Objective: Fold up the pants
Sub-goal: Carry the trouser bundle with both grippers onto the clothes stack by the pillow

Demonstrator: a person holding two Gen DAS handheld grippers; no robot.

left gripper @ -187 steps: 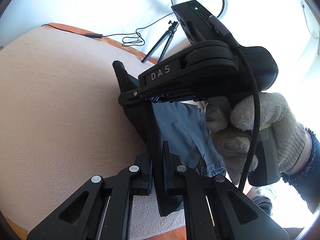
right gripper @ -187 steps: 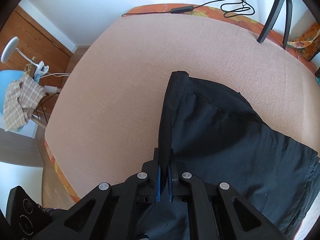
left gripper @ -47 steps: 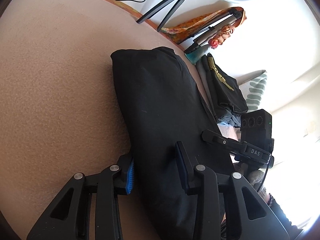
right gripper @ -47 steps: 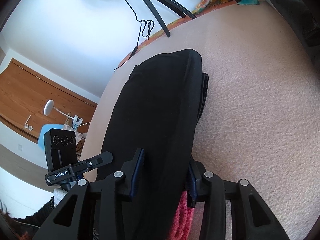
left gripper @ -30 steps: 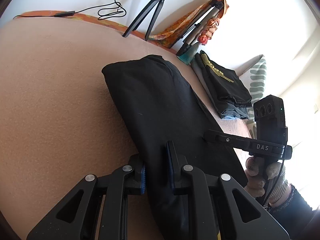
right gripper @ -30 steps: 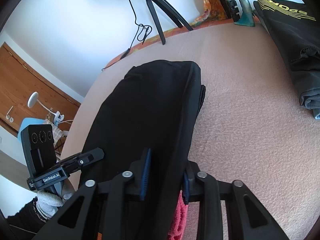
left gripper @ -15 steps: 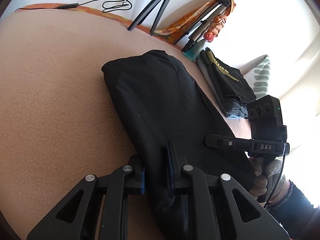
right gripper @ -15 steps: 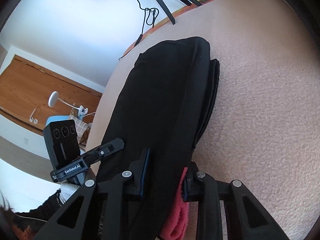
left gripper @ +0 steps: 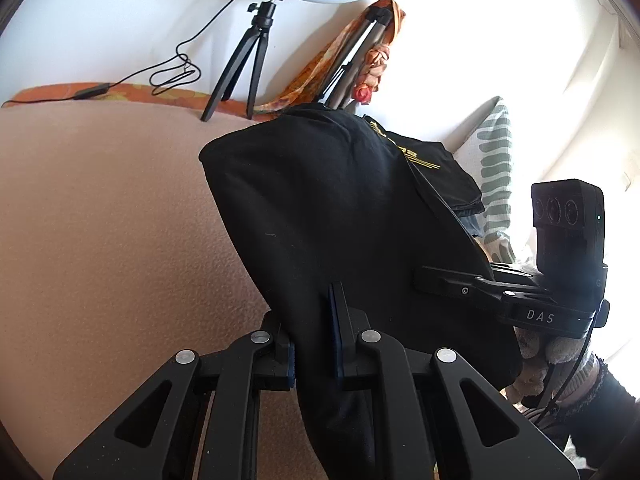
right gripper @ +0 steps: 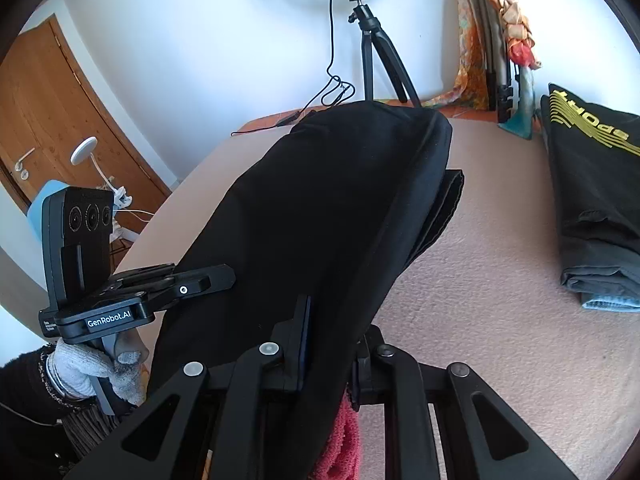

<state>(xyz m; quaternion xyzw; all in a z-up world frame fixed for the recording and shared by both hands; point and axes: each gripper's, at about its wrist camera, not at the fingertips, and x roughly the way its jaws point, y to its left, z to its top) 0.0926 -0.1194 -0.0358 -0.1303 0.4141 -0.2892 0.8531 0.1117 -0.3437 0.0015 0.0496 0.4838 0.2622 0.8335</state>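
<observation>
The folded black pants (left gripper: pixel 340 208) hang in the air over the peach bed cover (left gripper: pixel 100 220), held at their near end by both grippers. My left gripper (left gripper: pixel 310 312) is shut on one edge of the fabric. In the right wrist view the pants (right gripper: pixel 340 200) run away from my right gripper (right gripper: pixel 334 320), whose jaws are closing with the cloth pressed between them. Its right finger is hidden behind the fabric. Each gripper shows in the other's view, held in a gloved hand (right gripper: pixel 84 364).
A folded black garment with yellow print (right gripper: pixel 592 184) lies on the bed at the right, by a striped pillow (left gripper: pixel 496 160). A ring-light tripod (right gripper: pixel 372 48) and cables stand at the far edge. Red cloth (right gripper: pixel 340 440) shows under my right gripper. A wooden door (right gripper: pixel 60 120) is at left.
Both grippers have risen with the pants, whose far end has come up off the bed. The right gripper's jaws have narrowed onto the fabric.
</observation>
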